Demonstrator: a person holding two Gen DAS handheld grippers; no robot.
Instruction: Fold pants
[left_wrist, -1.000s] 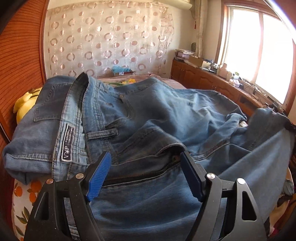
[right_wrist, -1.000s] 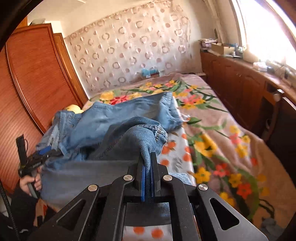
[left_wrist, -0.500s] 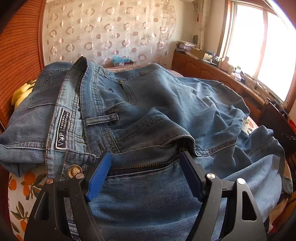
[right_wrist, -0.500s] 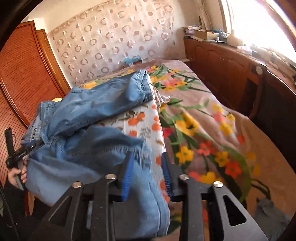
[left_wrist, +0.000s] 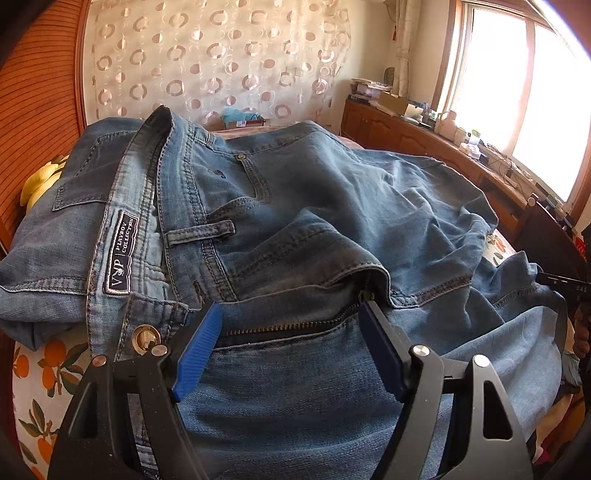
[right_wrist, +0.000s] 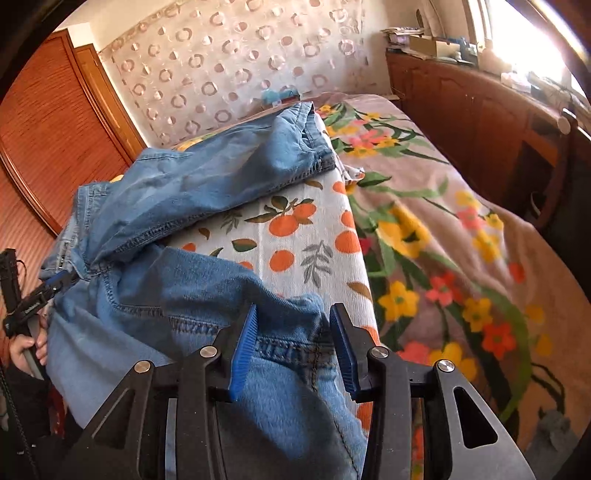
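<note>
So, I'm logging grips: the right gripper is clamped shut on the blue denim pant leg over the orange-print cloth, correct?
Not quite. In the right wrist view the right gripper is open: its jaws have just been opening, and the blue denim pant leg lies loose between them, over the orange-print cloth.

Jeans (left_wrist: 332, 206) fill the left wrist view, hiding most of the orange-print cloth (left_wrist: 40, 373) beneath; lower denim cut off by the bottom edge. Yellow object (left_wrist: 40, 181) at far left mostly hidden behind the waistband, can't identify. Right gripper (left_wrist: 569, 288) only a dark sliver at the frame edge there. Sideboard clutter (left_wrist: 476, 142) too small to name. Window (left_wrist: 532, 103) blown out. Right wrist view: left gripper (right_wrist: 64, 278) partly buried in denim, holding hand (right_wrist: 27, 350) cropped by the edge.
</note>
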